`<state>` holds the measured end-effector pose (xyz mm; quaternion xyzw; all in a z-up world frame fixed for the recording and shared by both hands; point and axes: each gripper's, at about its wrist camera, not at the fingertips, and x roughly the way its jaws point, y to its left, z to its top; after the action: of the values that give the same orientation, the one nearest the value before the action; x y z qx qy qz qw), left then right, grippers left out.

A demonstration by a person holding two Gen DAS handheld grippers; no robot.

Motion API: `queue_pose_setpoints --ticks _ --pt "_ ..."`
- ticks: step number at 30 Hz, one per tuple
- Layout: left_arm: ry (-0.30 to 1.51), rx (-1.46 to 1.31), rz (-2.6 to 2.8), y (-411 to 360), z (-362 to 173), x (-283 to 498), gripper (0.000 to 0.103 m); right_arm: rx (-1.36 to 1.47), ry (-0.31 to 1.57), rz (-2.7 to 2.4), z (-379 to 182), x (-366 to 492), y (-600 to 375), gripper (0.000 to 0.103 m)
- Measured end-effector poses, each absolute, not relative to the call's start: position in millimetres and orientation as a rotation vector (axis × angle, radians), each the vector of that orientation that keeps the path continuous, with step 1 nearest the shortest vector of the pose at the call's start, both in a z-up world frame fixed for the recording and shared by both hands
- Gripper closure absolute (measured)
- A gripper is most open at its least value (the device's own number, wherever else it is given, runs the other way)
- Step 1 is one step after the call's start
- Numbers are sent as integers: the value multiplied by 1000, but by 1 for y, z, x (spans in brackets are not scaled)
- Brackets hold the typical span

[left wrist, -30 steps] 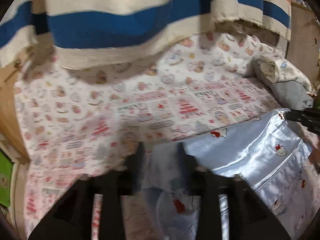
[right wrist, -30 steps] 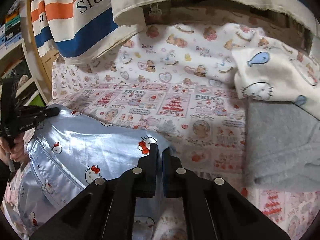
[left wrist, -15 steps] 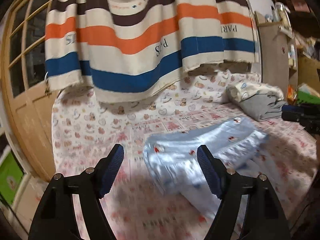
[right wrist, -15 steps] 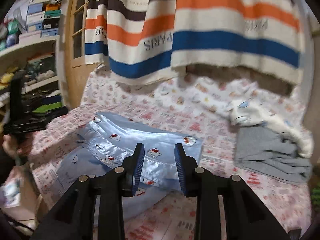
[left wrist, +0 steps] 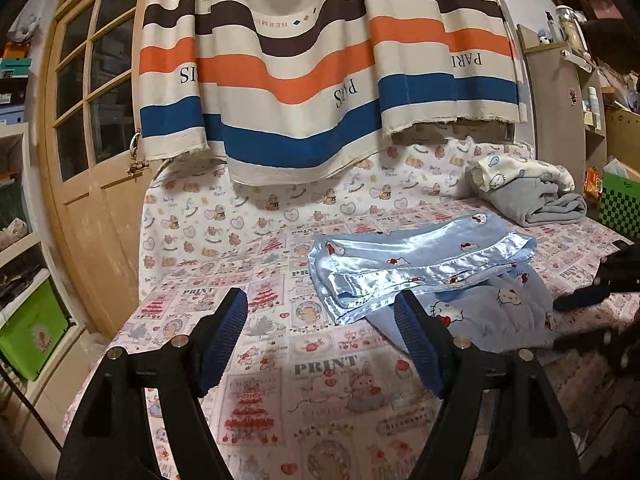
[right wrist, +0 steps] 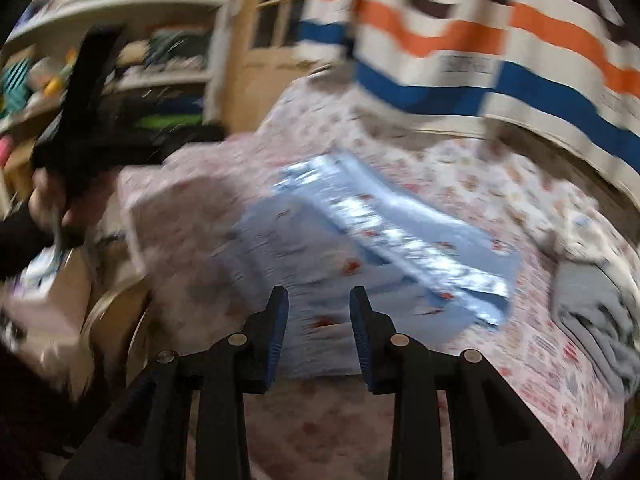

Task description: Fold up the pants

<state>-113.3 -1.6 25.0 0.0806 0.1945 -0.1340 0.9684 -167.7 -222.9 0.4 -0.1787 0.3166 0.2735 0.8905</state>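
the light blue satin pants [left wrist: 424, 268] lie folded on the patterned bedsheet [left wrist: 256, 264] at about one o'clock from the left gripper [left wrist: 322, 316], whose fingers stand wide apart and empty, while the right gripper [right wrist: 318, 312] hangs over them parted, holding nothing.

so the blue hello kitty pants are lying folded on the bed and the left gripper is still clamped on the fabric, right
Not quite. The pants do lie folded on the patterned bed cover, but the left gripper is open and holds nothing, its fingers spread clear of the fabric. The left wrist view shows this.
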Motion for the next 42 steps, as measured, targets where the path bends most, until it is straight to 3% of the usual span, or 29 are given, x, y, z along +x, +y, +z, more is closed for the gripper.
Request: queue_pose_setpoints --ticks 3,11,16,23,25,28,30,32,34,35,36,42 --pt "388 164 -308 -3 26 -120 29 -420 670 604 -6 -171 -207 49" --pt "476 388 -539 -40 1 -132 23 -529 693 450 -28 -158 -194 50" --pt "467 462 -630 -57 -9 -140 23 -446 747 479 -27 -144 -206 78" --pt "480 472 -600 -74 -8 -125 24 -359 740 548 -10 -137 -221 80" --pt "520 439 -639 -77 -8 -121 28 -371 735 553 -9 -137 -222 80" --pt "541 464 -639 -87 -14 -116 43 -372 732 563 -10 -140 -223 80" --pt "563 459 -641 -92 -18 -110 78 -379 723 566 -11 -139 -223 80" --pt "594 406 -627 -93 -16 -102 95 -395 703 558 -12 -142 -223 79" --pt "625 338 -656 -92 -10 -91 95 -446 640 525 -12 -148 -221 67" --pt "642 310 -671 -91 -7 -86 95 -478 592 505 -11 -153 -219 47" --pt "663 282 -682 -91 -2 -80 95 -497 552 502 -10 -157 -219 34" --pt "715 215 -690 -94 22 -49 95 -591 533 520 -10 -160 -207 34"
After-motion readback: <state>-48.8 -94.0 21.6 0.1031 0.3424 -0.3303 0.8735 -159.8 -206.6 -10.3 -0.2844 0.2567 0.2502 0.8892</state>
